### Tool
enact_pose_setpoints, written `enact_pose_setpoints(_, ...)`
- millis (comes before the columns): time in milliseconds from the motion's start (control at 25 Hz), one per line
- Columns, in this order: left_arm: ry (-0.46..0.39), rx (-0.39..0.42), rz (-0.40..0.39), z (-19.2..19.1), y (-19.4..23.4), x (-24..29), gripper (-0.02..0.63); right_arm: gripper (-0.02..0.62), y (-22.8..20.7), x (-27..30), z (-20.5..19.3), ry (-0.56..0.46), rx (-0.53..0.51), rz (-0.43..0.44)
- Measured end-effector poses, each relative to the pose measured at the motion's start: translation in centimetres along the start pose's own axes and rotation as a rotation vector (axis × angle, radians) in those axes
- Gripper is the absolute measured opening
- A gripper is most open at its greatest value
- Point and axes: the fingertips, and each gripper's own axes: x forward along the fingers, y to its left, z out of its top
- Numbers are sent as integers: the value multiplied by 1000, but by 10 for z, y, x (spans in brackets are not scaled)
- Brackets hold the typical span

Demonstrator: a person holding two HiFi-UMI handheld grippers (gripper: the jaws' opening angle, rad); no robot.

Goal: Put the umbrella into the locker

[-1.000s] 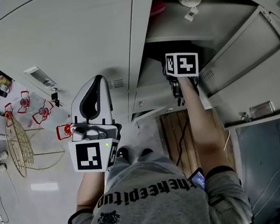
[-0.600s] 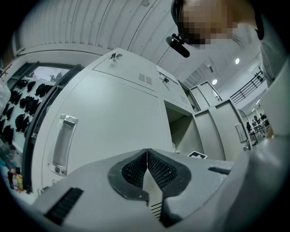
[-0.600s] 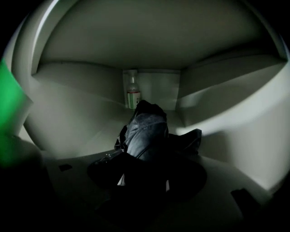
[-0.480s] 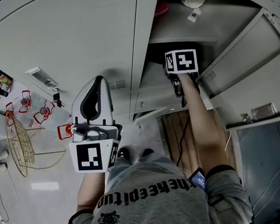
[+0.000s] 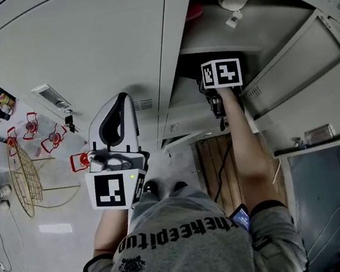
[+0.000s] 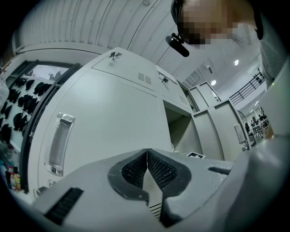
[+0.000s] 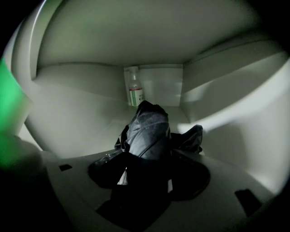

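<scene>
A dark folded umbrella (image 7: 147, 131) sits between the jaws of my right gripper (image 7: 147, 174), which is shut on it inside the open locker (image 7: 81, 122). Its fabric bulges forward over the locker floor. In the head view the right gripper (image 5: 208, 87) reaches into the locker (image 5: 249, 28) below its marker cube, and the umbrella is hidden there. My left gripper (image 5: 121, 100) is held up before the closed locker doors. Its jaws (image 6: 147, 156) are shut with nothing between them.
A small bottle (image 7: 135, 93) with a red label stands at the locker's back wall. The locker door (image 5: 305, 77) hangs open to the right. A closed door with a handle (image 6: 59, 145) faces the left gripper. A wire basket (image 5: 23, 176) stands on the floor at left.
The right gripper's marker cube has shifted slightly further up, toward the locker. The left gripper has stayed where it was.
</scene>
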Motion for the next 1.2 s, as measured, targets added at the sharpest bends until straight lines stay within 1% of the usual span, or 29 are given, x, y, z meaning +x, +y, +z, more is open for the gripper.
enact_pose_setpoints(160,0,-2,-14,-1,-3,2,6,274,1,-3,0,-10,6,19)
enact_pose_setpoints(400,5,-8,-35,-2,-6,6,6,285,1,-10,2,-40,1,22)
enact_pose_setpoints(640,1,-16,-61,-2,-9,9,6,284,3,-28,11,-123,55,45)
enact_pose_setpoints(800,-5,-24,-88,-2,-14,12,6,275,6,-42,13,-159,84,64)
enact_pose_setpoints(920,-10,-32,-110,-1,-18,14,6,212,9,-54,13,-194,110,72)
enact_pose_setpoints(1120,-15,-49,-150,-1,-26,18,6,21,6,-75,10,-243,109,25)
enact_pose_setpoints(1200,-17,-56,-168,-1,-29,19,6,2,7,-83,8,-274,123,21)
